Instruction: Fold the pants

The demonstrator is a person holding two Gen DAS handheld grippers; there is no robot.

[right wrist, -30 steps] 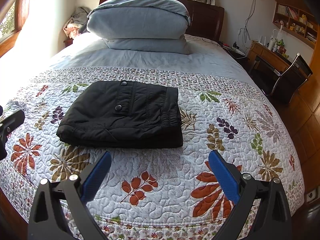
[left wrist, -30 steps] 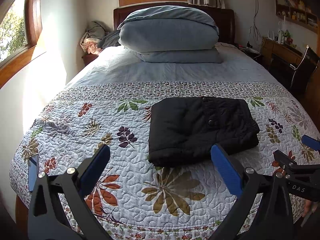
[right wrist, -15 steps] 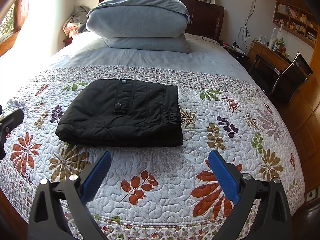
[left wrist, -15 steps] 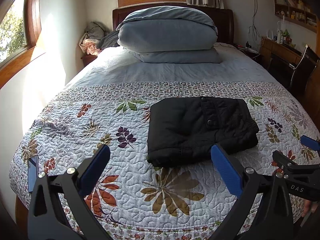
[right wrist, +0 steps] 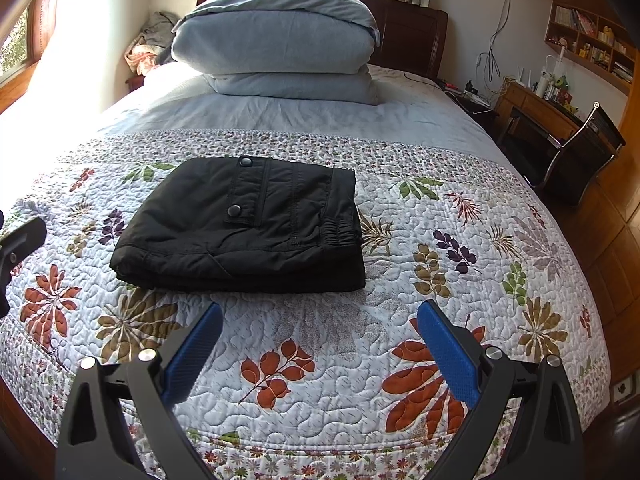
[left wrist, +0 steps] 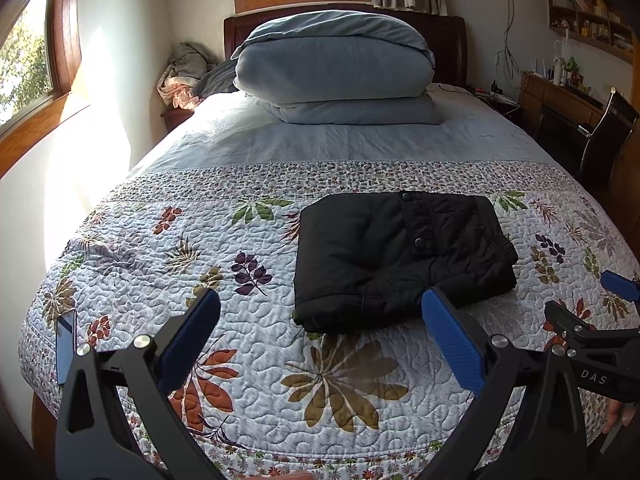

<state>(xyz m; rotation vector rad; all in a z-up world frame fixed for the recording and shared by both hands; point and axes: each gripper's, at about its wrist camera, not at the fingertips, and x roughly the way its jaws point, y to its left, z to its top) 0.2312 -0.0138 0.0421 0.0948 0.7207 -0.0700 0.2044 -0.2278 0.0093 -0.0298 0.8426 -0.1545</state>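
Observation:
The black pants [left wrist: 396, 256] lie folded into a compact rectangle on the floral quilt, with a snap pocket on top; they also show in the right wrist view [right wrist: 248, 228]. My left gripper [left wrist: 320, 312] is open and empty, held above the quilt in front of the pants' near edge. My right gripper [right wrist: 320, 324] is open and empty, also just short of the pants' near edge. The right gripper's fingers [left wrist: 580, 328] show at the right edge of the left wrist view. Neither gripper touches the pants.
The floral quilt [right wrist: 460, 240] covers the bed's near half. A folded grey duvet and pillow [left wrist: 336, 68] are stacked at the headboard. A phone [left wrist: 66, 344] lies at the quilt's left edge. A desk and chair [right wrist: 576, 152] stand to the right.
Both grippers have drifted slightly back and up from the bed; the pants have not moved. Both grippers stay open.

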